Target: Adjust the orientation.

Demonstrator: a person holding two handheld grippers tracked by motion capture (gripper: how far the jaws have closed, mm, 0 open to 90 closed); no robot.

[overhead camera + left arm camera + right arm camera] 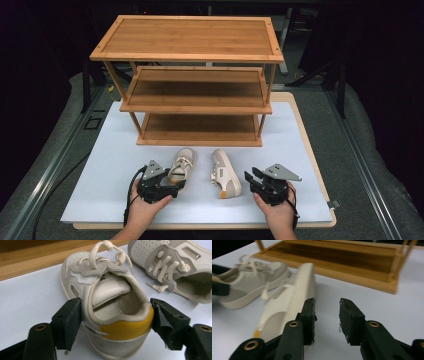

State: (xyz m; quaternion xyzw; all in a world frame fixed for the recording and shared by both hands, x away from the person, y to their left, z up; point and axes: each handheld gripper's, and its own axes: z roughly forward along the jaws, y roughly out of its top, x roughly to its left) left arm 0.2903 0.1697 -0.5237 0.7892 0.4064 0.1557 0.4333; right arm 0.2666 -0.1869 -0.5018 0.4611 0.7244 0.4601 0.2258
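High view: three-tier bamboo shoe rack (192, 75) at the far side of the white tabletop (100, 165); two small cream sneakers in front of it, near the person's hands.
Left sneaker: cream child's sneaker with yellow heel patch (181, 167), upright on its sole, toe toward the rack, heel toward the person.
Left gripper (167, 186): black jaws spread wide on either side of that heel; in the left gripper view both pads at or against the heel, so likely a light hold, not a firm clamp.
Right sneaker: matching cream sneaker (225, 174), tipped onto its side, ribbed sole facing the right gripper.
Right gripper (254, 179): released, nothing between its jaws, just beside the tipped sneaker, pads narrowed.
Risk, left: soft heel collar could buckle or slip free on lifting, since the grip sits only at the rear.
Risk, right: narrowed jaws might nudge the sole and push the sneaker away instead of straddling it.
Risk, shared: loose laces could snag on a rack edge.
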